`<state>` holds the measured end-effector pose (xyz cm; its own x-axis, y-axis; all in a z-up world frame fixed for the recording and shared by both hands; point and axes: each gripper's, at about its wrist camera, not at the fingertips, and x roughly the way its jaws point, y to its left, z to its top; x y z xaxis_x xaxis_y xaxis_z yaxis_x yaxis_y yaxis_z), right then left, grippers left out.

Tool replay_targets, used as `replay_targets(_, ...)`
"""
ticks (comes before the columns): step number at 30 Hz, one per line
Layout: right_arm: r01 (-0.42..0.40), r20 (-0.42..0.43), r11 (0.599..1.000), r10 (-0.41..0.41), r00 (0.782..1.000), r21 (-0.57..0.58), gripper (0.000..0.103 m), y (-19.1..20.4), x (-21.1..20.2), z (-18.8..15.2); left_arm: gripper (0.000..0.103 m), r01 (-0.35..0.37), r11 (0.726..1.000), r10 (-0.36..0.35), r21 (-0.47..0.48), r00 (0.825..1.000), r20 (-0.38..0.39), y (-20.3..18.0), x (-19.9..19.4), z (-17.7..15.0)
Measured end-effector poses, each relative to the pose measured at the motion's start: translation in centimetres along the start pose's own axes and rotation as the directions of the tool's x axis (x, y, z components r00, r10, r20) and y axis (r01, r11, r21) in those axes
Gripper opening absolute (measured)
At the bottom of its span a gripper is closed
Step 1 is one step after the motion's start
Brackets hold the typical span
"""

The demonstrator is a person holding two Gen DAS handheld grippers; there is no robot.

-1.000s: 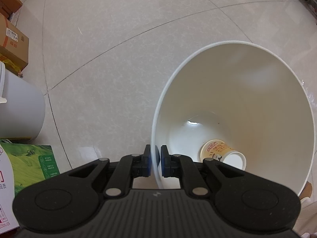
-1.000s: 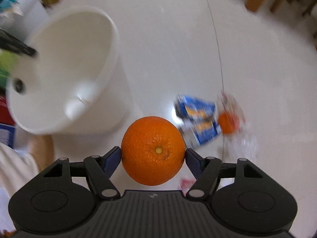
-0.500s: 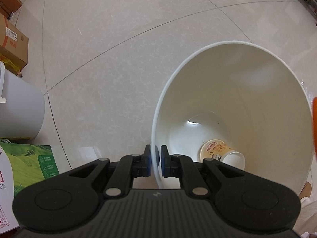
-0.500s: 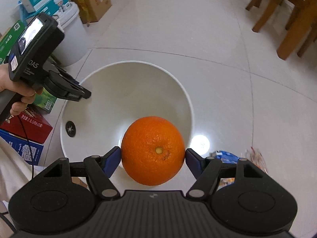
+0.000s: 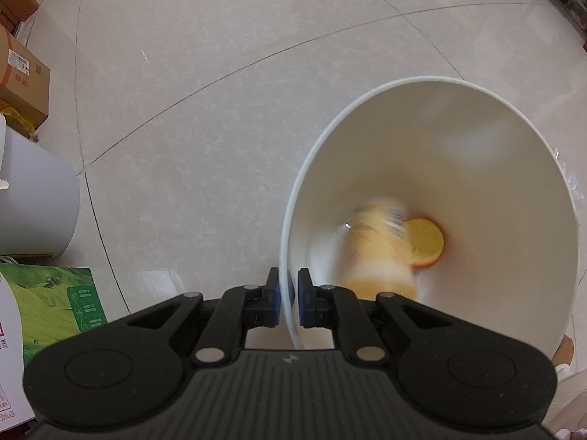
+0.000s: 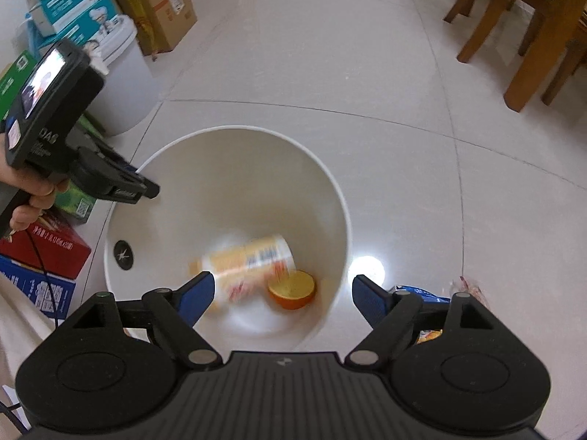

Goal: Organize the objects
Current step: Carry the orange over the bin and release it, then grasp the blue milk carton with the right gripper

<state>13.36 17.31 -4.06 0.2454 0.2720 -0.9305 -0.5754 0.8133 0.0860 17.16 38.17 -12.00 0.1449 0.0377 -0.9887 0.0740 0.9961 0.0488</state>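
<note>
The orange (image 6: 292, 290) lies in the white bucket (image 6: 341, 220); right gripper (image 6: 282, 293) fingers are opening, empty, while left gripper (image 5: 287, 302) clamps the rim. Next: fetch the floor snack packets (image 6: 418, 290).

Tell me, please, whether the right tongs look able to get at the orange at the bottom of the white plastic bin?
Probably yes: the right tongs are opening, empty, above the white plastic bin, whose mouth is uncovered; only the blurred paper cup lies beside the orange.

Open bucket (image 6: 341, 198) mouth, left tongs (image 6: 146, 190) on its rim
</note>
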Motion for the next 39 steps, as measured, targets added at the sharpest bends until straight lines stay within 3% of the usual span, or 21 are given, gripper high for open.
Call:
replay_targets(11,0.096,0.004,0.982,-0.097,0.995,0.160,0.086,-5.8,-0.2,-1.8,0.007,0.004,1.000,-0.004,0.000,1.000,0.003,0.1,-0.1,-0.1)
replay_targets(19,0.175,-0.060,0.923,-0.165,0.985,0.341,0.087,-11.9,3.4,-4.7,0.007,0.012,1.000,-0.012,-0.001,1.000,0.009,0.4,-0.2,-0.1)
replay_targets(26,0.235,-0.179,0.819,-0.163,0.970,0.523,0.087,-17.5,10.2,-8.3,0.007,0.015,1.000,-0.015,-0.001,1.000,0.013,0.4,-0.3,-0.1)
replay_targets(32,0.208,-0.214,0.681,-0.077,0.974,0.702,0.087,-21.5,15.5,-11.4,0.007,0.016,1.000,-0.016,0.000,1.000,0.014,0.4,-0.4,-0.1)
replay_targets(39,0.245,-0.256,0.538,-0.055,0.965,0.806,0.087,-25.0,21.1,-13.8,0.007,0.020,1.000,-0.020,0.000,1.000,0.020,0.5,-0.6,-0.2)
